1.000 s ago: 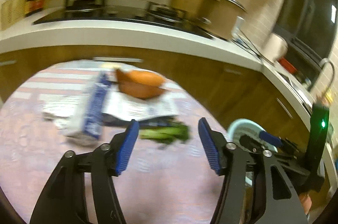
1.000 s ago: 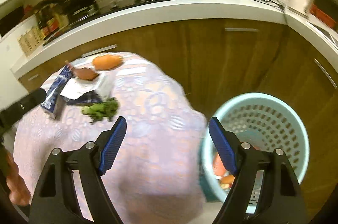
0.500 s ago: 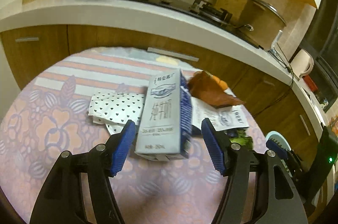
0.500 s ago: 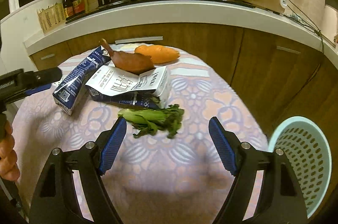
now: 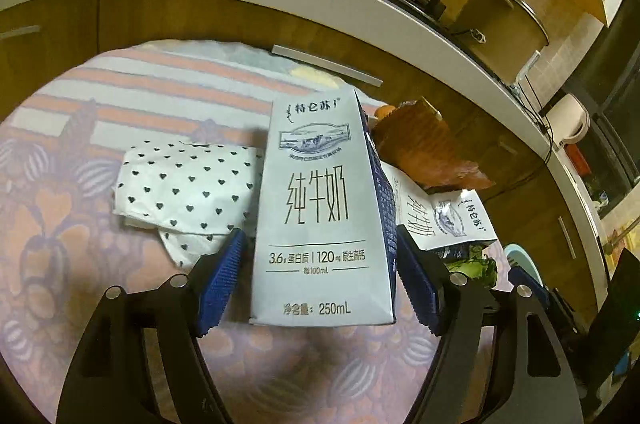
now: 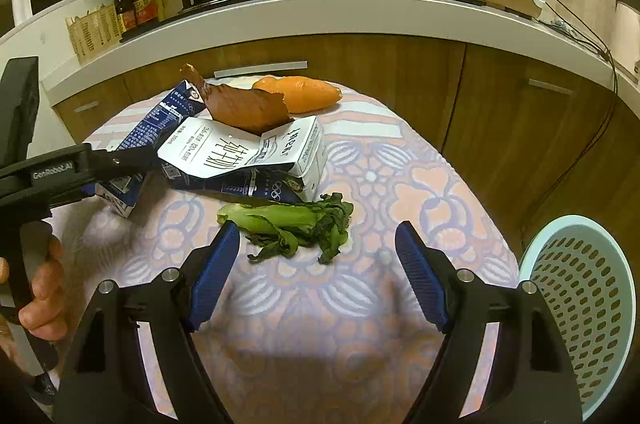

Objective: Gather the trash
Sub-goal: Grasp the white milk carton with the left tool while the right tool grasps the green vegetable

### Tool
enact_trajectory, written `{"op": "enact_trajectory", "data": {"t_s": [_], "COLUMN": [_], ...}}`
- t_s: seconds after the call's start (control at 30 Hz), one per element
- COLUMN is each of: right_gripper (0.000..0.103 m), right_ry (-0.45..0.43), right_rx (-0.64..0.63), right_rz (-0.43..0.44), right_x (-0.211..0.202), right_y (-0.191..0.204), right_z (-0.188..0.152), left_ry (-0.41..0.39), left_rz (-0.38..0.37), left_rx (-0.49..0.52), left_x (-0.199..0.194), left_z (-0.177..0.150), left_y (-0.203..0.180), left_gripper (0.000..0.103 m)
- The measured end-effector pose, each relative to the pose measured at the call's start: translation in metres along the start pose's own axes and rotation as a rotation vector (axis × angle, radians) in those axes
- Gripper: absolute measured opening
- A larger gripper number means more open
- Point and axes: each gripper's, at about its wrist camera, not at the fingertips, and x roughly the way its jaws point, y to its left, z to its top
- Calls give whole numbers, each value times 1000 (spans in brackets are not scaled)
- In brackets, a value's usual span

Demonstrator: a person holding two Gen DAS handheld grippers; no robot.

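Observation:
A white and blue milk carton (image 5: 320,224) lies on the flowered tablecloth (image 5: 60,224), between the fingers of my left gripper (image 5: 319,234). Its jaws are opening, and the left pad (image 5: 220,276) stands clear of the carton. Beside the carton lie a heart-dotted paper (image 5: 184,183), a brown peel (image 5: 432,155) and a flattened second carton (image 5: 444,220). My right gripper (image 6: 316,228) is open just short of a wilted green vegetable (image 6: 288,224), nothing between its pads. Behind the greens lie the flattened carton (image 6: 248,155), the peel (image 6: 244,107) and an orange sweet potato (image 6: 300,93).
A pale blue perforated basket (image 6: 580,304) stands beside the table on the right. A person's hand (image 6: 40,296) holds the left gripper (image 6: 80,167) at the left of the right wrist view. Wooden cabinets and a white counter (image 6: 360,11) with wok and pot lie behind.
My left gripper came forward and down onto the milk carton, with its jaws widening around it. My right gripper swung from the basket to the greens, then held still.

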Motion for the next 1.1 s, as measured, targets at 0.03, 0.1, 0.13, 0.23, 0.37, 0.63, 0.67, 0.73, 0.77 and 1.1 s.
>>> {"op": "enact_trajectory", "data": {"t_s": [0.03,0.1,0.13,0.23,0.37,0.63,0.67,0.73,0.77,1.1], "right_gripper": [76,76,76,76,76,77,76,66,62,50], "right_ry": [-1,-6,-7,4,24,152,163,156,152,203], "right_rx": [1,6,12,35,50,50,46,16,0,-80], "right_rz": [-1,0,3,17,57,174,191,209,219,349], "right_x": [0,-1,-1,0,6,45,47,44,41,0], "right_y": [0,-1,-2,-7,-14,-18,-17,-11,-7,34], "right_z": [0,0,0,2,12,28,27,25,23,3], "left_ry": [-2,-5,-2,-9,-47,-136,-139,-145,-152,-195], "left_rz": [1,2,-8,-1,1,-17,-17,-26,-27,-2], "left_rx": [3,7,11,19,34,24,15,-11,-18,-44], "left_x": [0,2,3,3,-5,-26,-27,-30,-32,-44], "left_z": [0,0,0,-1,-3,-3,-3,-2,-1,1], "left_y": [-1,-4,-5,-8,-11,-8,-5,-1,1,10], "left_gripper": [72,65,61,58,58,58,58,58,58,58]}}
